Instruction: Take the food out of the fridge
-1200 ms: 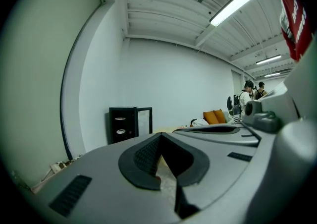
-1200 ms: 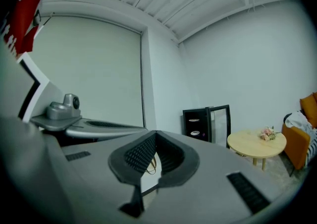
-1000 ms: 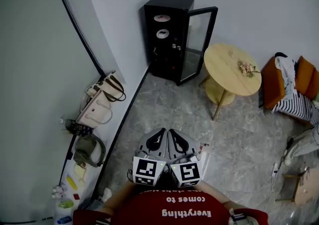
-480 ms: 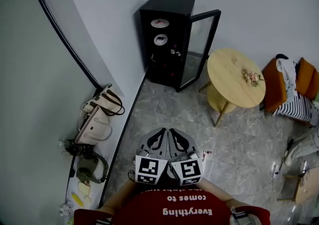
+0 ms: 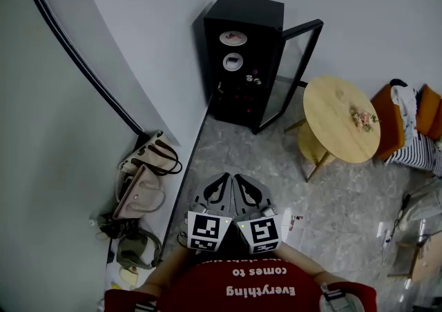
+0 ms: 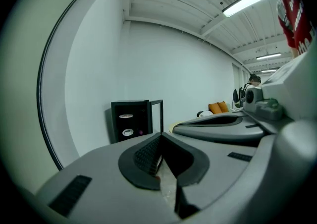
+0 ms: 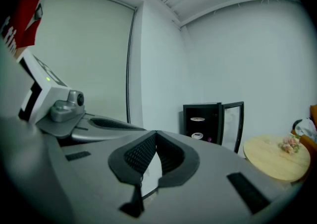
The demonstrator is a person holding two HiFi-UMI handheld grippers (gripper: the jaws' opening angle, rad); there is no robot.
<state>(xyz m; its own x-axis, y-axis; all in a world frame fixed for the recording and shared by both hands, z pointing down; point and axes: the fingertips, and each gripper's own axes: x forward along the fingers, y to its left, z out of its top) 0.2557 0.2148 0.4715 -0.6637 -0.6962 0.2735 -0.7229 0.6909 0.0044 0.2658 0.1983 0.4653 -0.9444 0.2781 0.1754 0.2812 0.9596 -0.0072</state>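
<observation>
Handbags (image 5: 146,178) at lower left only show up in head view; your left gripper (image 6: 161,135) and right gripper (image 7: 156,133) are pinched closed, empty, facing the open fridge (image 7: 210,126).

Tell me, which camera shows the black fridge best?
The head view: the fridge looks largest there, with its door open and plates on the shelves. Both gripper views show it small and far off.

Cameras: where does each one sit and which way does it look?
Head view: on the person's head, looking steeply down at fridge and round table; shows red shirt, left tongs, right tongs.
Left gripper view: on the left tongs, facing the fridge; shows them shut.
Right gripper view: on the right tongs, facing fridge and table; shows them shut.
Shared: the open fridge.
</observation>
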